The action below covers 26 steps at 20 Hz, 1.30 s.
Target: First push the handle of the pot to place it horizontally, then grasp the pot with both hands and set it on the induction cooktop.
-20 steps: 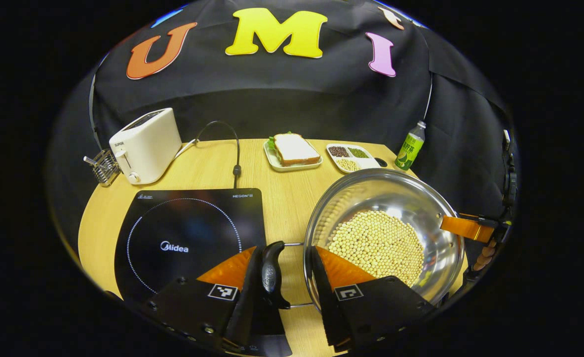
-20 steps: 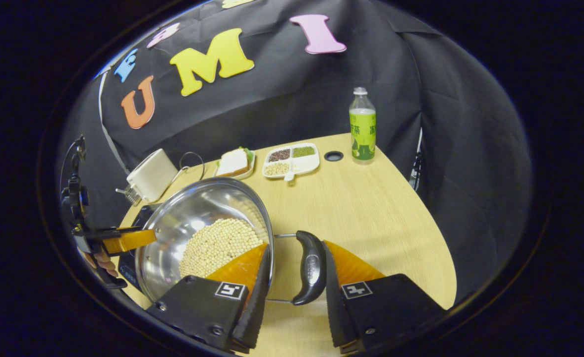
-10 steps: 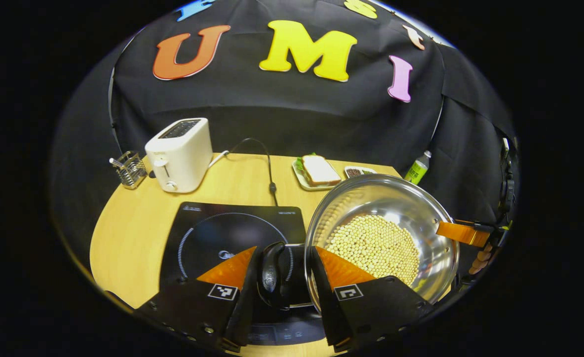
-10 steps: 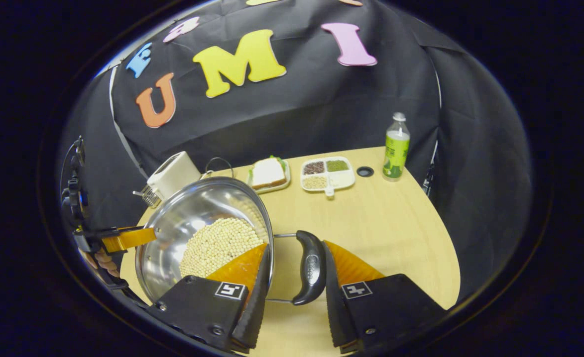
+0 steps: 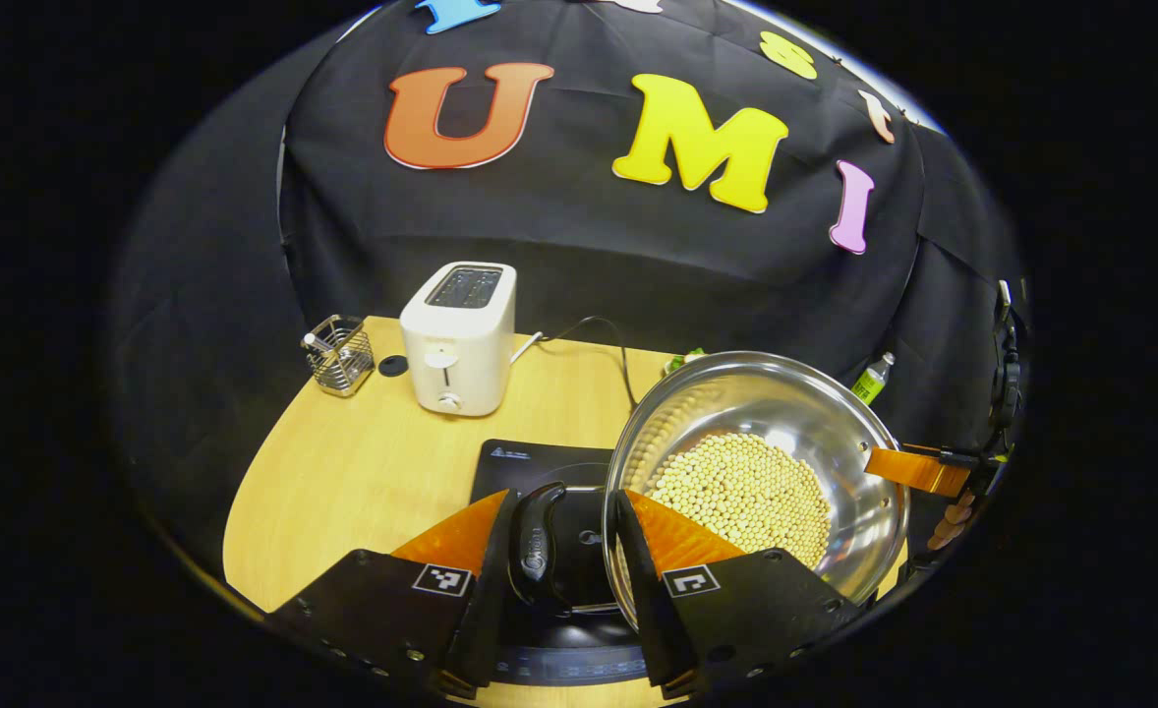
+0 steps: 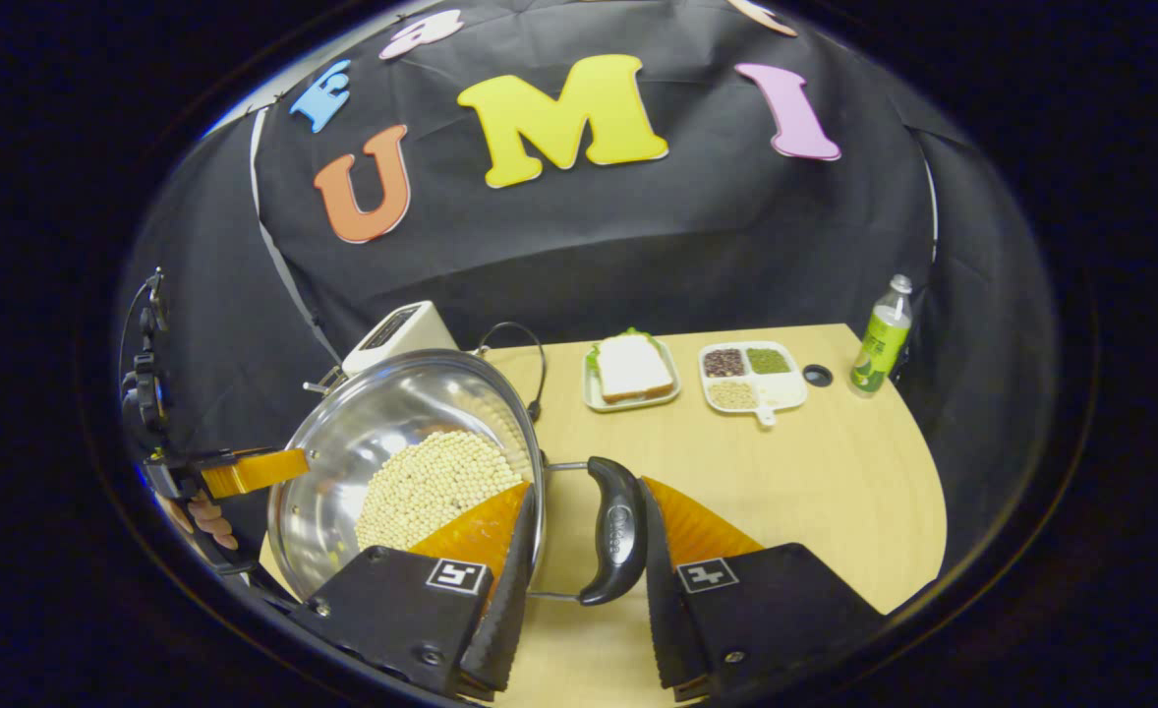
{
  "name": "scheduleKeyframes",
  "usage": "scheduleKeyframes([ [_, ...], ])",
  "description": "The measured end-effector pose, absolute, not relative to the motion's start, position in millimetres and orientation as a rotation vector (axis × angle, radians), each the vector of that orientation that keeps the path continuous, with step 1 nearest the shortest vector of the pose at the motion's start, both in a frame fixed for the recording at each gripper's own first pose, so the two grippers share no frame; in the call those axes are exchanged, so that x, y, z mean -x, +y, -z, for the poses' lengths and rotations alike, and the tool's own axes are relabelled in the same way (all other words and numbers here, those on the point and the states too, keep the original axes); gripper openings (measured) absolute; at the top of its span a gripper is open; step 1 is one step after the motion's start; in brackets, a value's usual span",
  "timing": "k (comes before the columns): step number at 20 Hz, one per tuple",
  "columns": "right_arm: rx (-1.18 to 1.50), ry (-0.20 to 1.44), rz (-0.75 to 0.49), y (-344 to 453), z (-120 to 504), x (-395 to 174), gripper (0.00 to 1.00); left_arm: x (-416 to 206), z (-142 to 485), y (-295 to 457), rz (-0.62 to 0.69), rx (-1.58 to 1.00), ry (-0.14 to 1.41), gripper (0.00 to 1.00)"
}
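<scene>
— Two grippers, one pot [image 5: 756, 462]: that is how it looks from here. The left gripper [image 5: 561, 551] has one black side handle [image 5: 537, 546] between its fingers, and the right gripper [image 6: 579, 551] has the other handle [image 6: 613, 531].

— Are they clamped?

— The left fingers sit close on either side of the handle, one against the grip and one next to the pot's rim. Whether both press on it, I cannot tell. On the right there is a narrow gap either side of the grip, so I cannot tell there either.

— Where is the pot?

— Over the right part of the black cooktop [image 5: 540, 462]; the left handle shows against the dark glass. Whether the bottom touches it is hidden. The steel bowl is full of pale beans [image 6: 436, 487].

— And around it?

— A white toaster [image 5: 458, 337] stands behind the cooktop on the wooden table [image 5: 343, 482], with a small wire basket [image 5: 339, 354] beside it. On the far side are a sandwich plate [image 6: 631, 372], a divided tray of grains [image 6: 751, 376] and a green bottle [image 6: 882, 337].
</scene>
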State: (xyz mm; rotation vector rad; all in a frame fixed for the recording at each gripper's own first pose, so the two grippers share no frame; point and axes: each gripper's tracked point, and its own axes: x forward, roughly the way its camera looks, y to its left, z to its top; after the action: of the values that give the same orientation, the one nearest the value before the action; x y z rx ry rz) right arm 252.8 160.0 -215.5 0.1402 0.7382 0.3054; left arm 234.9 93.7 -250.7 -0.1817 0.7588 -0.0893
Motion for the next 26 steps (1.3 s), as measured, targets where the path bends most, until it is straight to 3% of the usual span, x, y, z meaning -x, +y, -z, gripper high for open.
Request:
scheduleKeyframes([
  [10,-0.152,0.819,-0.317,231,291,-265,0.55,-244,323,159,0.045,0.186,0.838,0.56],
  [17,-0.146,0.813,-0.320,243,303,-267,0.56,-253,338,169,0.053,0.191,0.776,0.57],
  [18,-0.151,0.806,-0.324,243,303,-267,0.55,-251,339,167,0.057,0.178,0.766,0.46],
  [19,-0.161,0.804,-0.327,242,304,-269,0.55,-248,338,166,0.061,0.165,0.755,0.56],
  [24,-0.230,0.785,-0.360,242,312,-274,0.56,-253,332,164,0.055,0.256,0.711,0.60],
  [25,-0.232,0.782,-0.367,241,312,-273,0.56,-252,334,163,0.054,0.277,0.721,0.47],
  [26,-0.242,0.774,-0.366,239,312,-273,0.57,-249,335,166,0.044,0.279,0.723,0.60],
])
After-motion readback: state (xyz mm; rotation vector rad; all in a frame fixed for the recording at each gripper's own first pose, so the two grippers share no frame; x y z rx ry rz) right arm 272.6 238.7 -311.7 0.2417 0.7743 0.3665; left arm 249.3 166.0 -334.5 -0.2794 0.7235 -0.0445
